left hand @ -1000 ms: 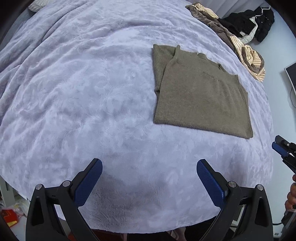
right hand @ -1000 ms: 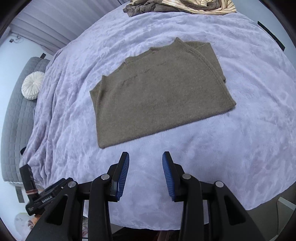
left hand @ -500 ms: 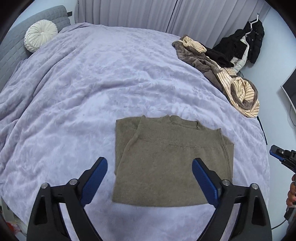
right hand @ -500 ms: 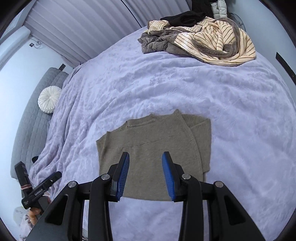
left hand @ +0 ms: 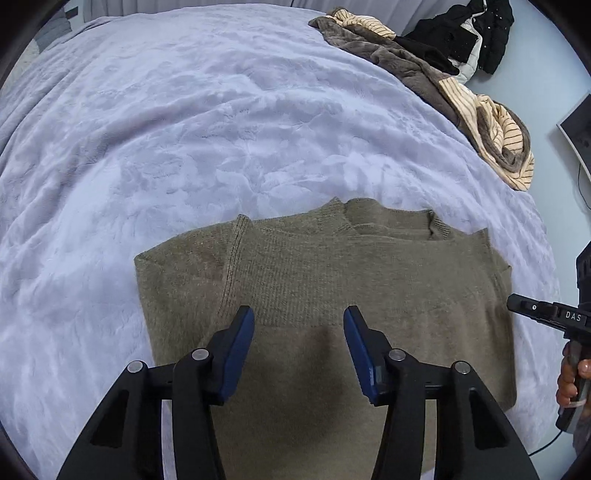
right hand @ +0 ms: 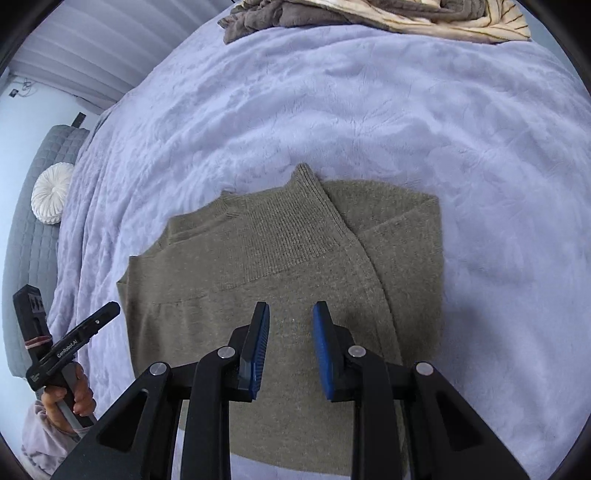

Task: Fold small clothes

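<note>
An olive-brown knit sweater [left hand: 332, 280] lies flat on the lilac bedspread [left hand: 184, 129], folded into a rectangle with one sleeve turned in; it also shows in the right wrist view [right hand: 280, 258]. My left gripper [left hand: 298, 332] hovers over the sweater's near half, jaws partly open and empty. My right gripper [right hand: 290, 328] hovers over the sweater's middle, jaws narrowly open and empty. The sweater's near hem is hidden behind the gripper bodies.
A heap of striped and brown clothes [left hand: 461, 96] lies at the bed's far right, also visible in the right wrist view [right hand: 369, 18]. A black jacket [left hand: 476, 33] hangs behind it. A round white cushion [right hand: 51, 197] rests on the grey headboard.
Both grippers moved forward over the sweater, which was ahead of them before. The left jaws narrowed from wide open. The right jaws kept about the same gap.
</note>
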The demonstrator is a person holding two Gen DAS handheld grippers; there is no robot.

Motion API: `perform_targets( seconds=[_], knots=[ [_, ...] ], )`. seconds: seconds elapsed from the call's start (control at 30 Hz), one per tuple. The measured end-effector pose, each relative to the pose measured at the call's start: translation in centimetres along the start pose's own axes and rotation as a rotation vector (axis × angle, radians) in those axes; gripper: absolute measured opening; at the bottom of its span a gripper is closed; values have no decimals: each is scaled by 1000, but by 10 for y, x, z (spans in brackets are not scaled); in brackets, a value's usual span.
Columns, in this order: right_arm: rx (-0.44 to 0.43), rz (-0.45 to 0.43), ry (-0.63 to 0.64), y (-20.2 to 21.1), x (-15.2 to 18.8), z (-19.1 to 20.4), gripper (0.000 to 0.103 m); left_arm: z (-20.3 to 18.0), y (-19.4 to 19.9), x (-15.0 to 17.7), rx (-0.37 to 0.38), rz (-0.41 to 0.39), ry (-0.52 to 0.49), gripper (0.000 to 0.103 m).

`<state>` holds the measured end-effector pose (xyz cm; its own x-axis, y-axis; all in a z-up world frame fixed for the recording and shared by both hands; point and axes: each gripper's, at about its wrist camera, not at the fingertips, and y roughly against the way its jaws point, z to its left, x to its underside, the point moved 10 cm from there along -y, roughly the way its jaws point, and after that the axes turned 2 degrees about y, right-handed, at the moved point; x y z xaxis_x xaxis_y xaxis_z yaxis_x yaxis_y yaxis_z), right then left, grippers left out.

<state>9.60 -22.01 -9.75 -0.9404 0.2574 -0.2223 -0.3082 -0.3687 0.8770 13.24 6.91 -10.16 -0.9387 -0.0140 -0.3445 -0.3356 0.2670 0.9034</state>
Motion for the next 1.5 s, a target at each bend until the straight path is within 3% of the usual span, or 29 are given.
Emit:
perform_targets(
  seconds=[0.17,0.23,0.33,0.4,0.57,0.77,1.03,1.17,1.33,1.5],
  knots=[
    [-28,-6,7,-42,-17,-7,26,33,-44,-1,46,9,98,53],
    [-47,-35,-5,-51,-20,-14,18,35,-48,-1,73,-13,106,53],
    [-52,-61,-22,-50,-25,-24,4,34,-43,0,79,-25,96,53],
    [-51,-61,-35,-45,-27,-27,3,36,-37,1,75,-24,101,53],
    [54,-98,-8,-17,-27,-30,5,40,-13,3,9,-32,74,53],
    [-1,-89,-37,12,18,-26,8,39,17,36,19,-28,69,53],
    [29,11,-59,-13,102,-39,8,42,7,112,-2,70,100,54],
    [30,2,-64,-14,106,-43,8,37,10,123,-41,76,55,54],
    [56,7,-81,-6,111,-35,8,37,16,131,-33,93,80,54],
    [6,18,-104,-1,128,-13,9,39,24,142,-35,105,78,54]
  ],
)
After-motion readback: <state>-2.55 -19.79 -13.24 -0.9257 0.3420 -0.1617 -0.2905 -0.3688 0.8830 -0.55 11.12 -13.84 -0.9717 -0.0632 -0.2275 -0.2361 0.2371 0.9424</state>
